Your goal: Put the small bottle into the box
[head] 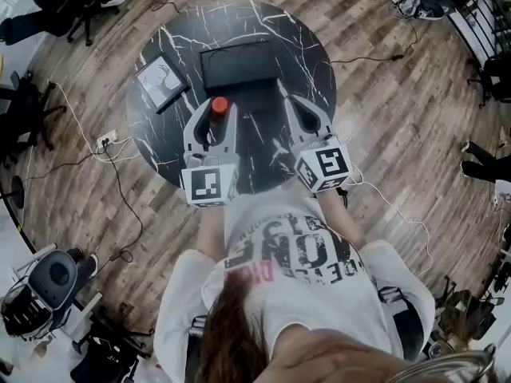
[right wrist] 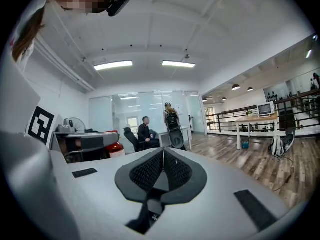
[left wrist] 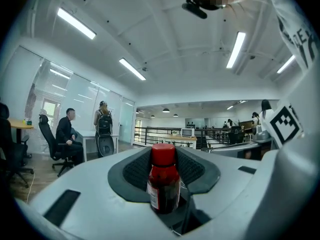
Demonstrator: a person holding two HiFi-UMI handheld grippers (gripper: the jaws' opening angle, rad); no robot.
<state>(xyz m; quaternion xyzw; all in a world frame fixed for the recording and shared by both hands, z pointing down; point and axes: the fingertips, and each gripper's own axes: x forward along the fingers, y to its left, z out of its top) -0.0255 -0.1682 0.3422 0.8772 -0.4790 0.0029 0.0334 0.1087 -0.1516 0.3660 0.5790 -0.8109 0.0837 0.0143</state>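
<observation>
Left claw [head: 215,120]: it pinches the small bottle, one ribbed pad on each side of the body, and points level toward the far side of the table.
Small bottle [left wrist: 163,185]: upright in the left claw, with a dark body, a pale label and a red cap that stands above the pads. It is held over the near-left part of the table, just near and left of the box, and is not in it.
Right claw [right wrist: 163,154]: the pads are pressed together at the tips with nothing between them. It is held beside the left claw, near the box's near-right corner.
Box [head: 238,64]: black, open at the top, on the far middle of the table.
Table [head: 307,50]: round, black, with white marble veins.
Flat square [head: 162,82]: grey, lying left of the box. It may be a lid, but it is too small to tell.
Person: white printed shirt, one claw in each hand.
</observation>
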